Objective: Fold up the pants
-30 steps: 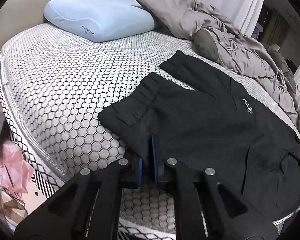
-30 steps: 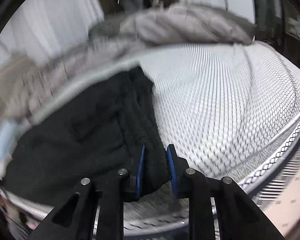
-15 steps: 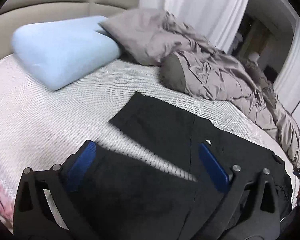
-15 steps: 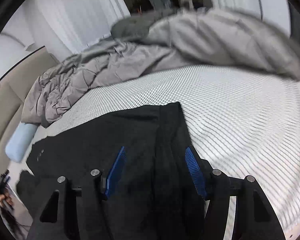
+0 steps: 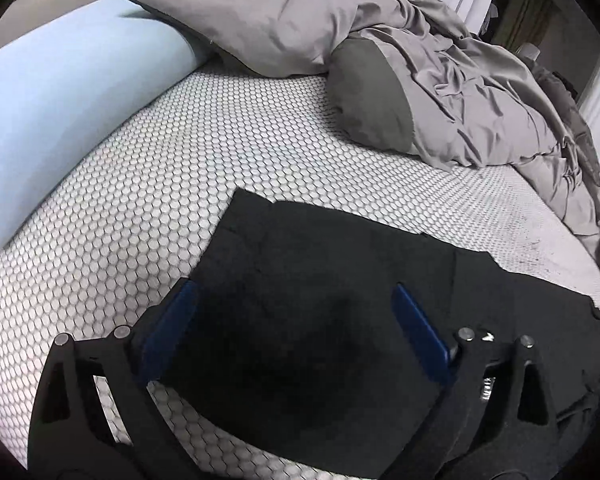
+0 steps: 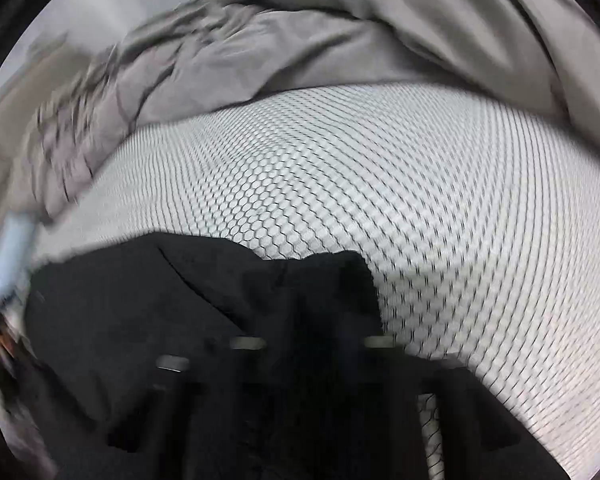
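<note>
- Left wrist view: the left tool (image 5: 296,328) hangs over the black pants (image 5: 308,280), its two blue pads spread wide apart with nothing between them but the cloth lying flat beneath. A second ago these pads were pinched shut on an edge of the pants; they have since let go, and the jaws have eased in only a touch in the last half second.
- The pants lie spread on the bed (image 5: 148,184), on its white honeycomb-patterned cover, directly under and ahead of the tool, with a straight folded edge running away from the left pad.
- Beyond the tool, well apart from the pants, sit a pale blue pillow (image 5: 60,92) to the left and a crumpled grey duvet (image 5: 460,92) ahead and to the right.
- Right wrist view: the picture is smeared by motion. The right tool (image 6: 308,344) shows only as dark shapes low in the frame, over the near end of the pants (image 6: 140,320). Its jaws have just been closing and now stand shut; half a second ago they were open above the cloth. Whether any fabric is caught between them cannot be told through the blur.
- Judgement: one fold looks laid and released. The left tool appears free to reach for a fresh edge, and the right tool may be taking a new hold for the next fold.
</note>
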`<action>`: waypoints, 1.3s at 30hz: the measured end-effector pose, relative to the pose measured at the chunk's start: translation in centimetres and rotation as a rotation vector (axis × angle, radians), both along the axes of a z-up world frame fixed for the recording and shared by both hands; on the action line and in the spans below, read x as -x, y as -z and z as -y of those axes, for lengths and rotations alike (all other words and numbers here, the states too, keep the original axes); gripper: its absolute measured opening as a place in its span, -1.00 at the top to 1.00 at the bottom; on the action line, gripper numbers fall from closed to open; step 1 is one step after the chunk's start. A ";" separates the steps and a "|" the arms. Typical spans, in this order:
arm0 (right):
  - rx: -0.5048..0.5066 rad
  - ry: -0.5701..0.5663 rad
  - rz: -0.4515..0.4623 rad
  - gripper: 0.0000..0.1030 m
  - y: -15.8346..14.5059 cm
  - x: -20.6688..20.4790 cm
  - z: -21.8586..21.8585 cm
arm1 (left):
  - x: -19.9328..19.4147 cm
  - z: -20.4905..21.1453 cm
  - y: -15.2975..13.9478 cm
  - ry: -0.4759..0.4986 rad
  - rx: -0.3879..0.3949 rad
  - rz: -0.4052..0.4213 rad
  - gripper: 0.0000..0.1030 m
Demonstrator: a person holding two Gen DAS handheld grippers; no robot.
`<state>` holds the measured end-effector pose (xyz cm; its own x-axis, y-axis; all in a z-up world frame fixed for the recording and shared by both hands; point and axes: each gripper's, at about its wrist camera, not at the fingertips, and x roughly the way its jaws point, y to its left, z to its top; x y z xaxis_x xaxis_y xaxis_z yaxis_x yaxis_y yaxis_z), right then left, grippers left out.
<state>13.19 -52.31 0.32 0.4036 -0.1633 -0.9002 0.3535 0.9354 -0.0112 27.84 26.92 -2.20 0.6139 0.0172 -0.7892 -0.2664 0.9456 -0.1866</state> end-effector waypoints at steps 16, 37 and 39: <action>0.116 0.101 0.133 -0.13 -4.3 4.1 -2.6 | -3.4 -2.3 2.5 0.026 -0.047 -0.079 0.39; -0.385 0.493 0.438 -0.67 -1.5 33.6 -8.5 | 20.5 -1.4 -4.5 -0.105 0.128 0.181 -0.87; -0.415 0.467 0.432 -0.67 -0.9 33.4 -9.1 | 24.1 -1.4 -3.5 -0.126 0.148 0.162 -0.87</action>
<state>-20.24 -43.20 1.19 0.7065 -0.0862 -0.7025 0.6068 0.5847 0.5385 3.74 28.35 1.30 0.7329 -0.0068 -0.6804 -0.3359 0.8659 -0.3706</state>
